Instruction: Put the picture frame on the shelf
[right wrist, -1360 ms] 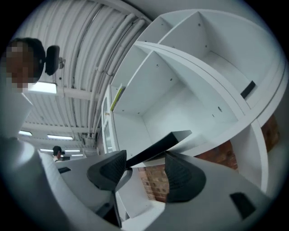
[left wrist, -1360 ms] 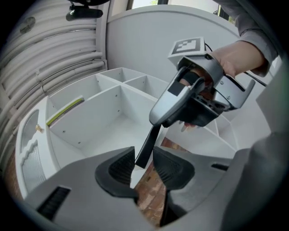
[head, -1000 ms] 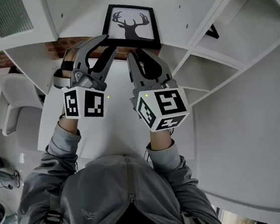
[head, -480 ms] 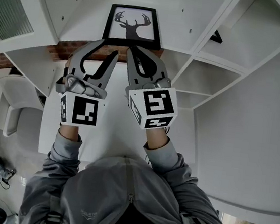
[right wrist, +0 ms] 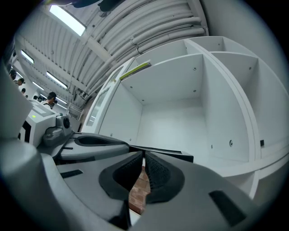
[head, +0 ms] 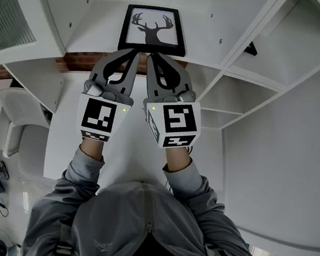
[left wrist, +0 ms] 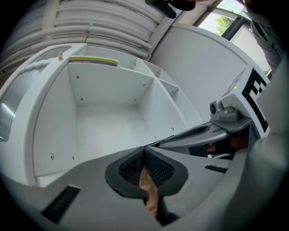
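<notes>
left hand-held gripper (head: 135,52): jaws have just closed fully, clenched on nothing. right hand-held gripper (head: 153,55): jaws have just been closing to a narrow slit, nothing between the pads. both tips sit at the near edge of the picture frame (head: 154,29); contact cannot be told. the frame lies ungripped in the shelf (head: 97,24) compartment, beyond the desk (head: 127,152). placement looks done; withdrawal is left.

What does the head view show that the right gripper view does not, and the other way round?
Only the head view: the deer print in the picture frame, and the person's grey hooded top. Only the right gripper view: ceiling pipes and people far off. Both: the white shelf, the frame's black edge and the right gripper.
</notes>
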Demonstrator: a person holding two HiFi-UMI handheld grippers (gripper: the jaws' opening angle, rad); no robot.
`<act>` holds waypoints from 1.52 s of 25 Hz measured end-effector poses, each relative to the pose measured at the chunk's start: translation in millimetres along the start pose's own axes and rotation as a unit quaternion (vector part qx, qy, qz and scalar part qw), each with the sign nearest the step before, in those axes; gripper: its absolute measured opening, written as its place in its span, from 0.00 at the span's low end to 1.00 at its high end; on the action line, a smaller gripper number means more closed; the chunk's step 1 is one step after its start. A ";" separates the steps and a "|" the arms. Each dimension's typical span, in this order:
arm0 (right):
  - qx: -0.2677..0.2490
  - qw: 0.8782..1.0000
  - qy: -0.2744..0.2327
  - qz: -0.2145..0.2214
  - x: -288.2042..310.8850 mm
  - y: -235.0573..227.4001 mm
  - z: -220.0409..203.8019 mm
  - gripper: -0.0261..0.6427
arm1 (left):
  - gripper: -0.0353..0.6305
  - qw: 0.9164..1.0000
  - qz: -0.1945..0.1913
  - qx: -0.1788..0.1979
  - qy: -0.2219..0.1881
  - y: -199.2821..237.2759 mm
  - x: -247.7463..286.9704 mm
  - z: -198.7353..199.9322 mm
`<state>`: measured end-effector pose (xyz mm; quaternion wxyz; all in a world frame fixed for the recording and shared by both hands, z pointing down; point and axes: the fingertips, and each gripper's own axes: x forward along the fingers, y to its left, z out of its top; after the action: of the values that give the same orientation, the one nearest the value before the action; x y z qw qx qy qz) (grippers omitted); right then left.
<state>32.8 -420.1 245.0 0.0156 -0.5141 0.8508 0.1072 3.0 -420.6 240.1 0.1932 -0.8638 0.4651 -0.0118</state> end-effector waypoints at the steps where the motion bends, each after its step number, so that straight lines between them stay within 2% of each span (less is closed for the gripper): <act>1: 0.000 1.000 0.001 0.000 1.3 -0.4 -1.7 0.10 | 0.06 1.000 0.002 -0.010 -0.001 2.0 1.0 -1.7; 3: 0.002 1.000 0.001 -0.002 2.4 -2.2 -4.2 0.10 | 0.06 1.000 0.008 -0.023 0.000 5.8 3.2 -4.5; 11: 0.002 1.000 -0.002 -0.029 -10.3 -10.8 3.2 0.10 | 0.06 0.999 0.015 -0.036 0.000 5.8 -1.3 2.4; 17: 0.010 0.998 -0.011 -0.059 -36.9 -15.7 9.4 0.09 | 0.06 0.997 0.020 -0.071 -0.009 -5.5 -28.8 10.2; 25: 0.023 0.995 -0.030 -0.092 -92.1 -9.2 12.7 0.08 | 0.06 0.996 0.041 -0.074 -0.017 -26.2 -80.6 17.0; 35: 0.024 0.994 -0.005 -0.110 -153.6 15.0 -20.9 0.08 | 0.06 0.994 0.043 -0.099 0.005 -54.9 -129.7 -9.9; 38: 0.022 0.993 0.007 -0.116 -166.5 17.7 -32.8 0.08 | 0.06 0.994 0.038 -0.096 0.029 -62.7 -142.2 -27.0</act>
<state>98.4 -273.5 302.8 0.0334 -0.6098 0.7876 0.0821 -32.9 -283.5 309.4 0.0959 -0.8597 0.5016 0.0151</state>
